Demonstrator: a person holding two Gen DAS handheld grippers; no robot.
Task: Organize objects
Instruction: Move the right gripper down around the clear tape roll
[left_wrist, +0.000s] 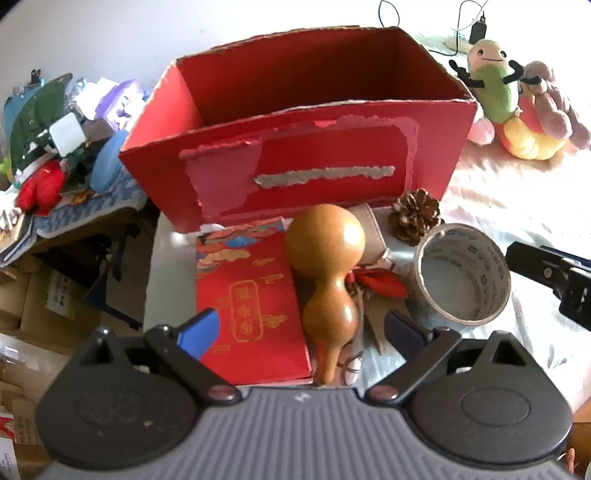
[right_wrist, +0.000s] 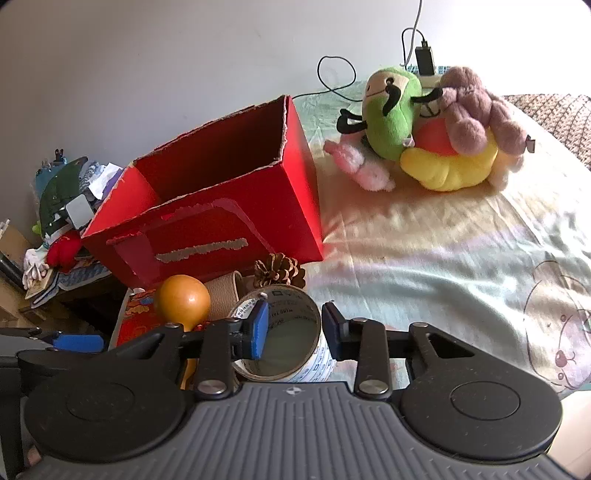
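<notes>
An open red cardboard box (left_wrist: 295, 147) stands on the bed; it also shows in the right wrist view (right_wrist: 221, 206). In front of it lie a brown gourd (left_wrist: 325, 280), a flat red packet (left_wrist: 247, 310), a pine cone (left_wrist: 415, 214) and a roll of tape (left_wrist: 461, 277). My left gripper (left_wrist: 299, 328) is open above the gourd and red packet, holding nothing. My right gripper (right_wrist: 295, 332) is open with one finger inside the tape roll (right_wrist: 284, 332) and the other outside its right wall. The gourd (right_wrist: 183, 301) and pine cone (right_wrist: 280, 271) lie to the roll's left and behind it.
Plush toys (right_wrist: 424, 133) sit at the back right on the bed sheet (right_wrist: 443, 266), near a charger and cables (right_wrist: 424, 62). A cluttered side table (left_wrist: 55, 147) with clothes and small items stands left of the box. Cardboard boxes (left_wrist: 37, 302) sit on the floor below.
</notes>
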